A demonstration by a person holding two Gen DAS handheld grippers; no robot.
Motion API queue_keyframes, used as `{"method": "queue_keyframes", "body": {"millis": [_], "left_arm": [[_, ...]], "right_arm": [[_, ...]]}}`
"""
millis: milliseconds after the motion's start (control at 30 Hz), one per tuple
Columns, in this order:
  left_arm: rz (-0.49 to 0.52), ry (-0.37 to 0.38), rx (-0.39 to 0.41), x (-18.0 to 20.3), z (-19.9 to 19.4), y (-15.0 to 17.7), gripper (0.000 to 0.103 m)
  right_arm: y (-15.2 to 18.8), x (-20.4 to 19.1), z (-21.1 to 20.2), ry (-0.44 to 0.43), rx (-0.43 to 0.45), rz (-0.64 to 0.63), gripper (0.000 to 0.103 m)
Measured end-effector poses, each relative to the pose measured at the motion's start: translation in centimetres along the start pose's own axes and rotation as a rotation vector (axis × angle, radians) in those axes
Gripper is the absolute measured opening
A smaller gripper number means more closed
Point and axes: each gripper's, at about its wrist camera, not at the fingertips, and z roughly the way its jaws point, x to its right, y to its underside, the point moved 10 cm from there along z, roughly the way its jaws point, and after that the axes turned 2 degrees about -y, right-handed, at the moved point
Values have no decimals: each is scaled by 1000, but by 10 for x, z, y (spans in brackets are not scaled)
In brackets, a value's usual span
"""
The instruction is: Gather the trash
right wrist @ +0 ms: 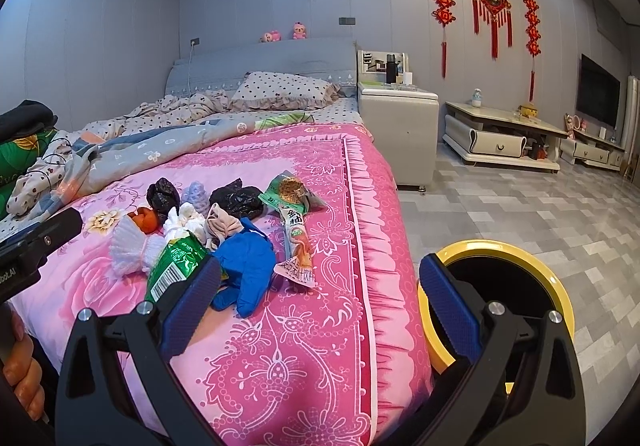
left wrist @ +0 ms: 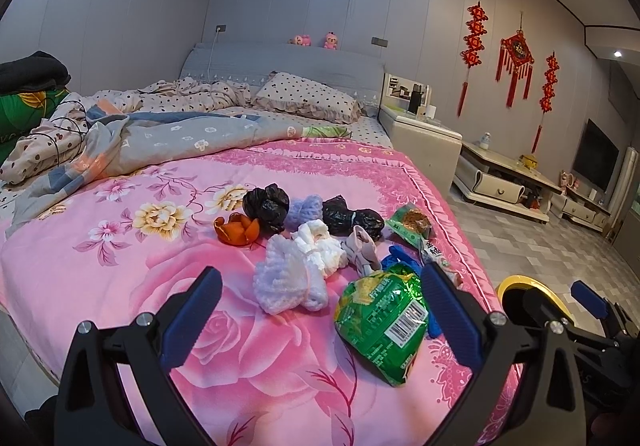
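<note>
Trash lies in a heap on the pink floral bedspread (left wrist: 120, 286): a green snack bag (left wrist: 380, 322) (right wrist: 176, 262), two black plastic bags (left wrist: 266, 205) (left wrist: 352, 219), orange peel (left wrist: 237, 230), a blue glove (right wrist: 248, 270), a long snack wrapper (right wrist: 298, 242) and a green wrapper (right wrist: 290, 191). White and lilac knitted pieces (left wrist: 296, 278) lie among them. My left gripper (left wrist: 320, 318) is open over the bed, the green bag by its right finger. My right gripper (right wrist: 320, 310) is open above the bed's edge, beside a yellow-rimmed bin (right wrist: 500, 294).
The yellow bin (left wrist: 528, 298) stands on the tiled floor (right wrist: 540, 213) right of the bed. Rumpled quilts (left wrist: 160, 133) and a pillow (left wrist: 308, 97) fill the bed's far end. A white nightstand (right wrist: 400, 125) and low cabinets (right wrist: 504, 141) stand along the wall.
</note>
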Motion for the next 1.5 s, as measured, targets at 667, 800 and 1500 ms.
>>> {"method": "queue_keyframes", "body": {"millis": [667,800,1500], "left_arm": [[0,-2,-11,0,0,4,96],[0,-3,-35,2,6,11,96],[65,-192,-205,-59,65,1,96]], "right_arm": [[2,3,3,11,-20,10,95],[2,5,5,14,-25,14,95],[-9,-3,75,-130,-302,36,95]]}}
